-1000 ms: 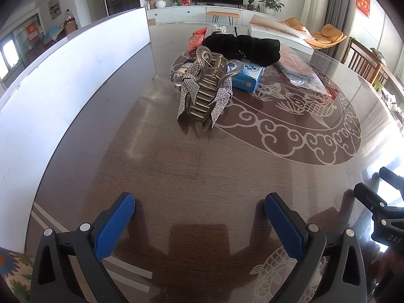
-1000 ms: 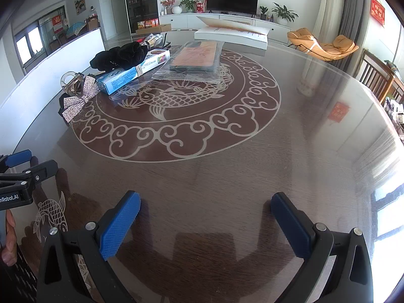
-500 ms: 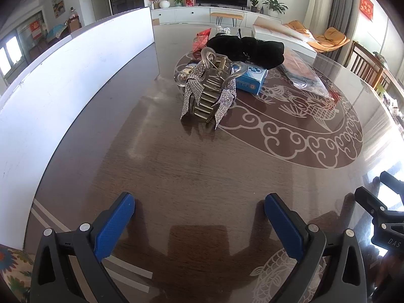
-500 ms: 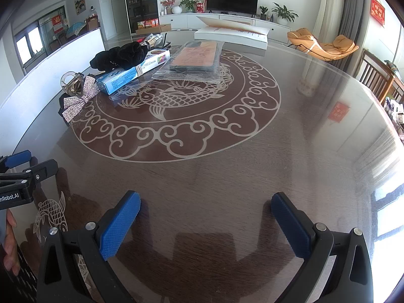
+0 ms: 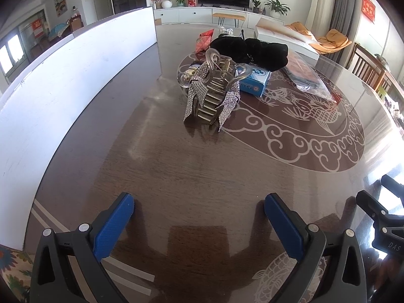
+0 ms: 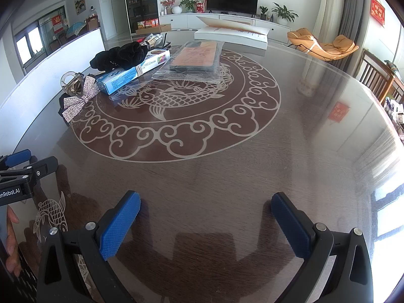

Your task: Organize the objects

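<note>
A dark wooden desk (image 6: 227, 189) under a glossy top bears a pale ring of scrolls around a fish. On it lie a rhinestone-bowed hair claw (image 5: 214, 96), a blue box (image 6: 133, 72) just beside it with a black velvet scrunchie (image 6: 118, 56) resting on it, a plastic-wrapped phone case (image 6: 194, 60), and a flat white box (image 6: 232, 34) at the far edge.

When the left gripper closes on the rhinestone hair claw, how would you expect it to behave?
The hair claw stands on its teeth, so a push would probably tip it. Its clear curved handles look smooth, possibly slippery. The rhinestone bow flaps hang loose and would likely flop.
</note>
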`<state>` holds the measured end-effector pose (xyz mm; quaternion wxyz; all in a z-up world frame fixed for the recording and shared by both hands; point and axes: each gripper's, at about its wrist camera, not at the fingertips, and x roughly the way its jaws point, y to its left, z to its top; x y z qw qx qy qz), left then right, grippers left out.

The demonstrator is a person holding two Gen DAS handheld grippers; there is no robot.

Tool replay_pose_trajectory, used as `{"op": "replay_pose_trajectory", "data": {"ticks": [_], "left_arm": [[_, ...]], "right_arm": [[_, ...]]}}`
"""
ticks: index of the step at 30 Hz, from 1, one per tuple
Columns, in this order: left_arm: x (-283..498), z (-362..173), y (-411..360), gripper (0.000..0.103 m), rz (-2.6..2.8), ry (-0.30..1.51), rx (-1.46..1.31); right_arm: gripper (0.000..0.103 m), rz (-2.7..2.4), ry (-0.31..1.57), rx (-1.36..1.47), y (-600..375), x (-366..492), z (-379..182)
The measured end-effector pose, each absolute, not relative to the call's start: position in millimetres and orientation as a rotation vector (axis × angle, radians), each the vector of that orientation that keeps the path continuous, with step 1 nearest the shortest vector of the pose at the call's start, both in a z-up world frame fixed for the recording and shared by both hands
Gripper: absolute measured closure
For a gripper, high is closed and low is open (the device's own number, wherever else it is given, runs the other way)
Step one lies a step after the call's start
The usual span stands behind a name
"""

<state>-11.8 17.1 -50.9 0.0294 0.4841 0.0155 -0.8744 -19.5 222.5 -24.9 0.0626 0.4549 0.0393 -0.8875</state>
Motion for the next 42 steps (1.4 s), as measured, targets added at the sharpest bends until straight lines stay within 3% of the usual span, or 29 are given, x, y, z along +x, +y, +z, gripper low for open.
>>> {"op": "replay_pose_trajectory", "data": {"ticks": [42], "left_arm": [[-11.2, -52.1, 0.1, 0.000, -2.622, 0.113, 1.464]], "right_arm": [[0.000, -2.682, 0.117, 1.378, 222.5, -19.9, -25.1]]}}
